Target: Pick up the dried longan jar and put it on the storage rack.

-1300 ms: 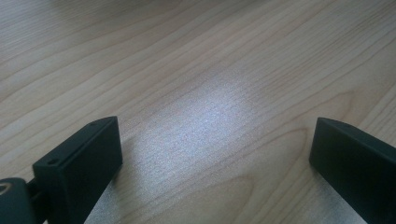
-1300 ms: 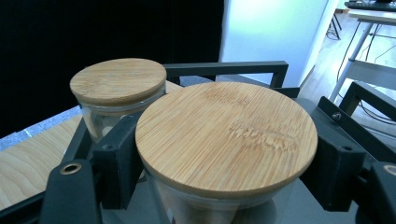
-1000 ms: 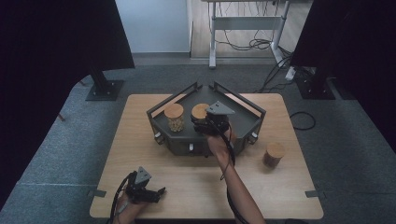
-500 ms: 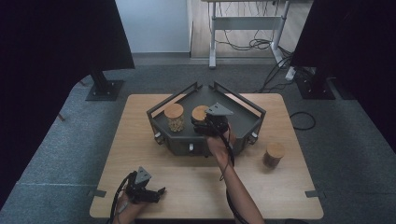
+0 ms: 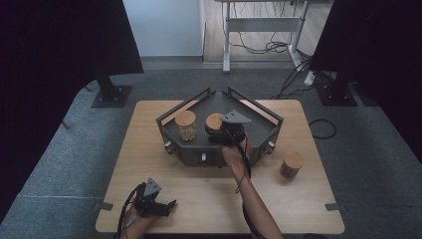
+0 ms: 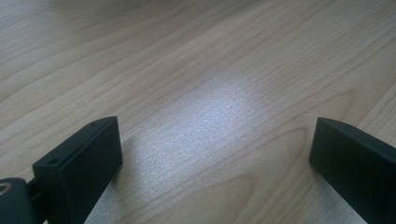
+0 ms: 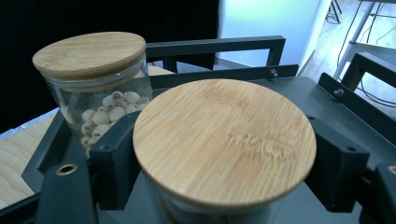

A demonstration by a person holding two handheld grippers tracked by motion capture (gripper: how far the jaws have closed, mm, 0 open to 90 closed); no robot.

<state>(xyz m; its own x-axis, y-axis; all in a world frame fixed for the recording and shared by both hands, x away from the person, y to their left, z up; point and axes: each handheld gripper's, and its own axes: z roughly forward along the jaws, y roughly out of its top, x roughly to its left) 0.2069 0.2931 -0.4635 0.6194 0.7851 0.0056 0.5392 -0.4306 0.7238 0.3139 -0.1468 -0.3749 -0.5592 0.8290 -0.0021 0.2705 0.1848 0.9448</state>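
A glass jar with a round wooden lid [image 7: 224, 140] stands in the dark angular tray [image 5: 259, 107], also visible as the jar [image 5: 214, 120] in the high view. My right gripper [image 7: 224, 161] reaches over the tray's front wall, one black jaw on each side of this jar just below the lid. Its jaws have just been opening, and the jar stays between them, standing on the tray floor. My right gripper [image 5: 216, 129] hides the jar's body from above. Near the table's front left, my left gripper [image 5: 166, 205] is open over bare wood, as its own view [image 6: 212, 154] shows.
A second lidded jar holding pale beans [image 5: 185, 124] stands close to the left of the first one, seen again [image 7: 93, 84] beside my left-hand jaw. A third jar [image 5: 290, 165] stands on the table right of the tray. The tray's raised rails [image 7: 215, 44] ring the jars.
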